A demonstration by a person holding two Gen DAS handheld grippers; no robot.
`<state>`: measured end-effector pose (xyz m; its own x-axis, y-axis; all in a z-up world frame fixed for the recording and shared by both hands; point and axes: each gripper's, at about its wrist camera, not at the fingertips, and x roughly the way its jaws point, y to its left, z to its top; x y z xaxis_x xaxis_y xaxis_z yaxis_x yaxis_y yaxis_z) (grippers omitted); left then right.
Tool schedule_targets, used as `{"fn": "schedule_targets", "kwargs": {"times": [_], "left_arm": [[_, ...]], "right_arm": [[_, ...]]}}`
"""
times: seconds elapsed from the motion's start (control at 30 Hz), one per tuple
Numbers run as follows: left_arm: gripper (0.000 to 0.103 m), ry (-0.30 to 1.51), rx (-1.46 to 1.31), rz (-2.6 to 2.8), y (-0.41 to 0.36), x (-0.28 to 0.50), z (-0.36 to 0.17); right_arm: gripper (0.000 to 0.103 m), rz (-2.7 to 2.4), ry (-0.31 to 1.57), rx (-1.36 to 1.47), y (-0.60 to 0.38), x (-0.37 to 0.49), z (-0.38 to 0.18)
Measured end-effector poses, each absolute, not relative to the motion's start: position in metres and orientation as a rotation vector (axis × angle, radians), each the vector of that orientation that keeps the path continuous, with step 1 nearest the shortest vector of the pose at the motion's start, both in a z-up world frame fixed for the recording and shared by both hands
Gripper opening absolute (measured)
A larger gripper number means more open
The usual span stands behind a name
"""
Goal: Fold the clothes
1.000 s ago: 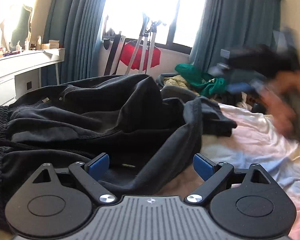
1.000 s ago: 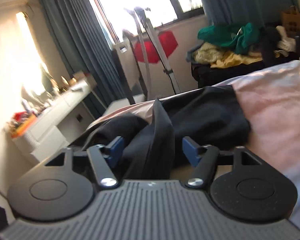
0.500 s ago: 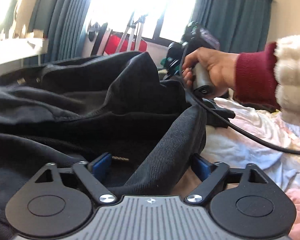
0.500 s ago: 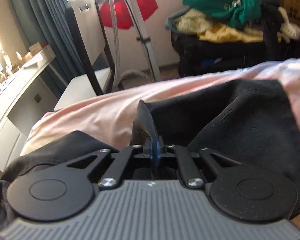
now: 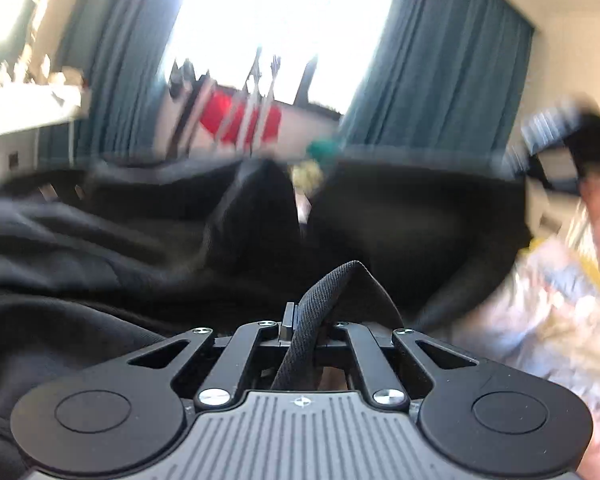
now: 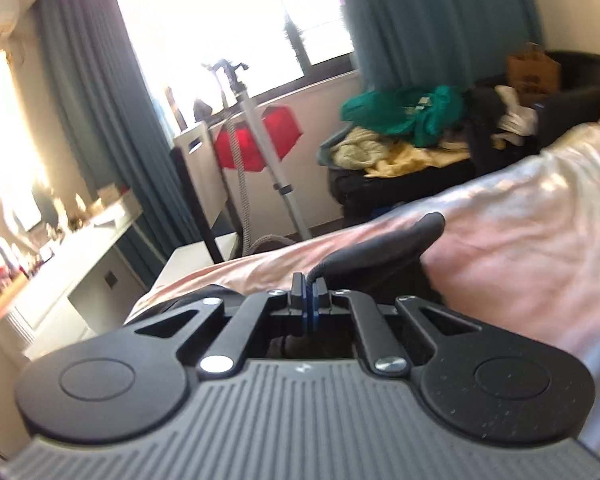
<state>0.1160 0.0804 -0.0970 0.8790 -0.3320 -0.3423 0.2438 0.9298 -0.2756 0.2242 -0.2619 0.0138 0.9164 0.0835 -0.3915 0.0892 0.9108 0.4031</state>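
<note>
Garment [image 5: 100, 280] lies dark across the bed [image 6: 520, 248], its bulk left of both grippers. Left gripper [image 5: 304, 330] is clamped on a ribbed hem; right gripper [image 6: 309, 294] pinches another edge, fabric trailing toward the bed's far edge.

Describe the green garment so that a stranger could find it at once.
Look below the window, to the right of the red item. A pile of clothes lies there. The green garment is on top, the only green piece above pale yellow ones.
</note>
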Motion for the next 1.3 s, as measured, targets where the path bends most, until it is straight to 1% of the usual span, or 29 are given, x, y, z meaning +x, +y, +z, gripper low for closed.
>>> {"fn": "schedule_targets", "kwargs": {"times": [0.1, 0.2, 0.3, 0.37, 0.43, 0.53, 0.6, 0.63, 0.67, 0.7, 0.73, 0.77, 0.8, 0.9, 0.97, 1.03, 1.1, 1.13, 1.2, 1.23, 1.27, 1.3], "left_arm": [[0.005, 0.308, -0.276, -0.26, 0.108, 0.087, -0.071], [0.005, 0.28, -0.351, -0.22, 0.138, 0.06, -0.057], [0.005, 0.332, -0.335, -0.171, 0.15, 0.045, -0.052], [0.005, 0.382, -0.316, -0.132, 0.15, 0.043, -0.056], [0.005, 0.424, -0.332, -0.101, 0.151, 0.045, -0.059], [0.006, 0.452, -0.331, -0.053, 0.145, 0.053, -0.063], [0.006, 0.457, -0.32, -0.03, 0.141, 0.05, -0.066], [0.006, 0.461, -0.321, -0.024, 0.138, 0.046, -0.069], [0.006, 0.468, -0.326, -0.019, 0.137, 0.047, -0.071], [0.006, 0.475, -0.331, -0.013, 0.136, 0.048, -0.073], [0.006, 0.477, -0.34, -0.007, 0.136, 0.05, -0.075], [0.006, 0.48, -0.348, 0.0, 0.137, 0.051, -0.078], [0.006, 0.479, -0.347, 0.007, 0.136, 0.053, -0.079], [0.007, 0.48, -0.32, 0.026, 0.132, 0.054, -0.081], [0.007, 0.484, -0.314, 0.035, 0.13, 0.057, -0.084], [0.007, 0.49, -0.317, 0.042, 0.128, 0.06, -0.086], [0.007, 0.49, -0.315, 0.046, 0.127, 0.062, -0.087], [0.007, 0.488, -0.31, 0.048, 0.126, 0.063, -0.088], [0.008, 0.483, -0.296, 0.054, 0.124, 0.068, -0.09], [0.008, 0.478, -0.293, 0.058, 0.124, 0.071, -0.093], [0.01, 0.471, -0.291, 0.065, 0.123, 0.074, -0.095], [0.01, 0.468, -0.281, 0.071, 0.122, 0.077, -0.098]], "right_arm": [[0.006, 0.003, 0.458, 0.545, -0.283, 0.167, -0.001], [0.006, 0.05, 0.545, 0.71, -0.301, 0.123, -0.031], [0.006, 0.125, 0.642, 0.817, -0.309, 0.095, -0.067], [0.008, 0.141, 0.707, 0.859, -0.312, 0.085, -0.089], [0.008, 0.146, 0.742, 0.924, -0.317, 0.078, -0.104], [0.009, 0.185, 0.7, 1.015, -0.331, 0.066, -0.108], [0.011, 0.179, 0.622, 1.037, -0.345, 0.059, -0.1], [0.013, 0.168, 0.577, 1.033, -0.351, 0.056, -0.095], [0.027, 0.144, 0.524, 1.014, -0.356, 0.054, -0.09], [0.052, 0.112, 0.477, 1.009, -0.362, 0.052, -0.088], [0.066, 0.076, 0.434, 1.018, -0.369, 0.053, -0.087], [0.09, 0.037, 0.409, 1.033, -0.376, 0.057, -0.088], [0.091, 0.005, 0.41, 1.055, -0.384, 0.066, -0.091], [0.09, 0.027, 0.477, 1.085, -0.41, 0.115, -0.106], [0.09, 0.028, 0.54, 1.044, -0.422, 0.147, -0.119], [0.091, -0.027, 0.563, 0.98, -0.427, 0.169, -0.132], [0.078, -0.046, 0.579, 0.929, -0.429, 0.189, -0.148], [0.077, -0.048, 0.591, 0.908, -0.43, 0.199, -0.156], [0.07, -0.054, 0.611, 0.866, -0.429, 0.216, -0.17], [0.068, -0.066, 0.607, 0.844, -0.427, 0.222, -0.177], [0.059, -0.079, 0.597, 0.817, -0.423, 0.226, -0.181], [0.043, -0.092, 0.582, 0.785, -0.419, 0.228, -0.183]]}}
